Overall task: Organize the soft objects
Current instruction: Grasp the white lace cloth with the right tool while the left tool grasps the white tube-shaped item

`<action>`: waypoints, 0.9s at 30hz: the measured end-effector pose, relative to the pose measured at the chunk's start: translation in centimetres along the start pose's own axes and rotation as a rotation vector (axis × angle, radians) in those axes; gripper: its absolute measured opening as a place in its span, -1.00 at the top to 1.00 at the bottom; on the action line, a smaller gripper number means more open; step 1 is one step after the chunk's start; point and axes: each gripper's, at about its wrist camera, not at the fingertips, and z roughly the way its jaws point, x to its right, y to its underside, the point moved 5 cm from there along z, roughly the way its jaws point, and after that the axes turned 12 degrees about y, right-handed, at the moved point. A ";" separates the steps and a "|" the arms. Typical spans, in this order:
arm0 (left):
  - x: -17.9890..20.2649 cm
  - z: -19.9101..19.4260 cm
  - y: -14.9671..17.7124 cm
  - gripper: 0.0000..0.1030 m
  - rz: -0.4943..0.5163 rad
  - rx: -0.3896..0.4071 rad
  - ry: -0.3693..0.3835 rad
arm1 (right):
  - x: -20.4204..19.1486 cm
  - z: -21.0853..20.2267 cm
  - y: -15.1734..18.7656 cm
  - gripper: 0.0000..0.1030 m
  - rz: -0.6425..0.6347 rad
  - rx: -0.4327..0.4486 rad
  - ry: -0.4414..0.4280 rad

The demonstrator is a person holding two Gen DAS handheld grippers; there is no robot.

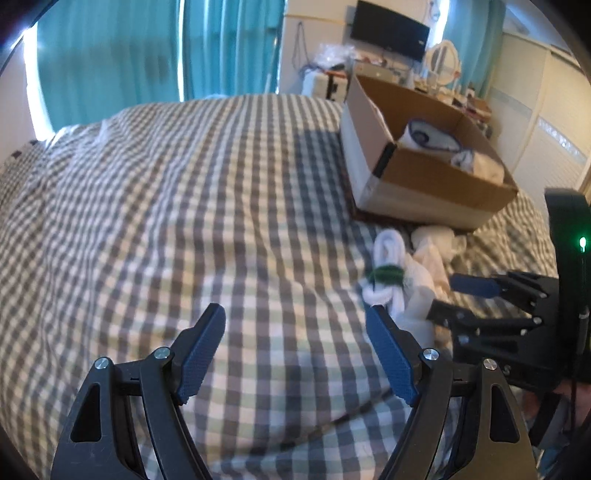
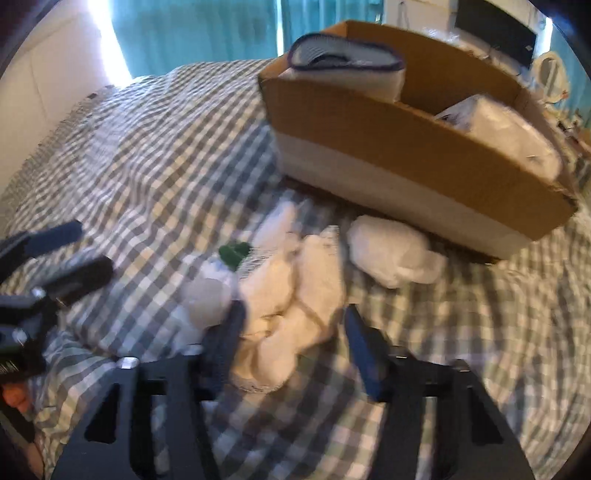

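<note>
White socks point(image 2: 295, 291) lie piled on the checked bedspread point(image 1: 184, 221) just before the cardboard box point(image 2: 406, 166); right gripper point(image 2: 293, 336) spread around them, left gripper point(image 1: 295, 343) spread, empty.

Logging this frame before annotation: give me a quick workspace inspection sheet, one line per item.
Surface: bed with checked cover, rumpled.
Job's things: cardboard box on the bed, divided, already holding white soft items; white socks loose in front of it; white bundle with green band; white wad lying against the box base.
Clutter: nothing seen on the bed besides these.
Grippers: left gripper open, empty, above bare cover; right gripper open, fingers either side of the socks, contact unclear.
Cables: thin black lead on the right gripper's body.
Surroundings: teal curtains, wall monitor, crowded dresser with round mirror.
</note>
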 end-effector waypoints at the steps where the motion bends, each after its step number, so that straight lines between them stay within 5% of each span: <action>1: 0.2 0.1 0.1 -0.54 0.000 -0.003 0.003 | -0.1 0.1 0.0 0.31 -0.005 -0.003 -0.011; 3: 0.7 0.2 0.1 -0.53 -0.002 -0.007 0.011 | -0.5 0.0 0.0 0.67 -0.017 -0.005 -0.037; 5: 1.4 0.1 0.2 -0.53 0.003 -0.008 0.024 | -0.4 -0.8 0.0 0.75 -0.015 0.022 -0.041; 15: 6.4 1.8 1.2 -0.48 0.071 -0.055 0.095 | 4.8 -4.2 0.5 0.77 0.086 0.116 -0.020; 17: 6.9 2.5 1.4 -0.35 0.067 -0.070 0.098 | 5.8 -4.2 0.8 0.77 0.094 0.115 -0.003; 22: 7.6 5.4 2.0 0.35 0.056 -0.146 0.104 | 6.9 -3.7 1.7 0.77 0.084 0.107 0.012; 27: 7.4 6.0 2.0 0.42 0.054 -0.161 0.103 | 7.6 -3.5 2.1 0.77 0.091 0.111 0.007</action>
